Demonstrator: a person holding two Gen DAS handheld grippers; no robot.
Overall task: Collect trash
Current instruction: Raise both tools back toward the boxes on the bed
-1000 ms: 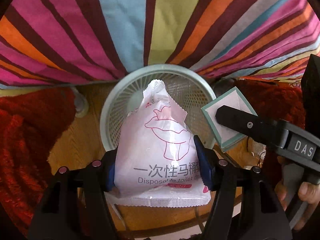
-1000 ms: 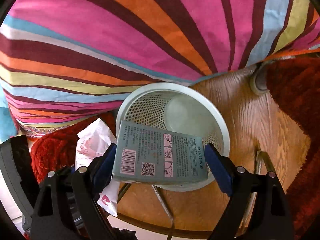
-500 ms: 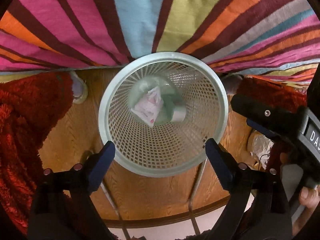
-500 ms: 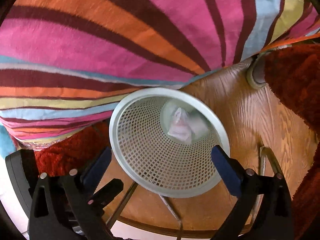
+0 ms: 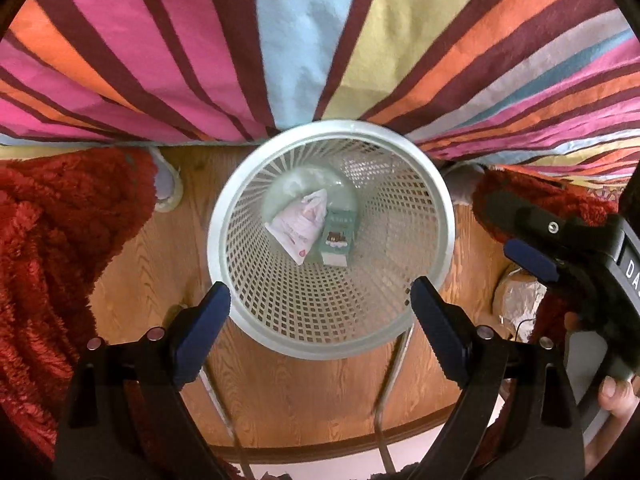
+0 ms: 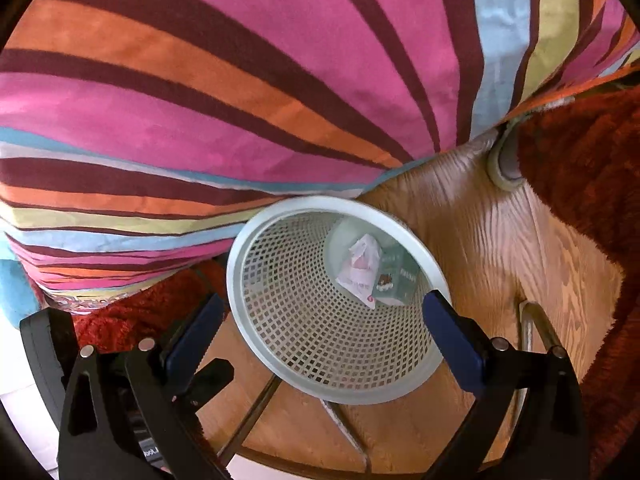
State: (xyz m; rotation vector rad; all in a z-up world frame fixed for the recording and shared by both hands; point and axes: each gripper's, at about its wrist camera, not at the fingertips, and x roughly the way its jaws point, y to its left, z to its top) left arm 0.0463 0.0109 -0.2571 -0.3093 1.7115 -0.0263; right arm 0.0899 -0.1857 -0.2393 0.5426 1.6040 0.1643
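Basket [image 5: 256, 292]: mesh wastebasket on the wooden surface [image 5: 160, 264].
Trash: pink-white packet [image 5: 298, 226] and green box [image 5: 338, 236] side by side at its bottom, long axes running near to far.
Left gripper [image 5: 320, 300]: jaws just spread, nothing between.
Right gripper [image 6: 320, 320]: likewise spread, empty.
Left view only: a hand [image 5: 618, 394] on the right gripper's handle.
Unclear: box print.
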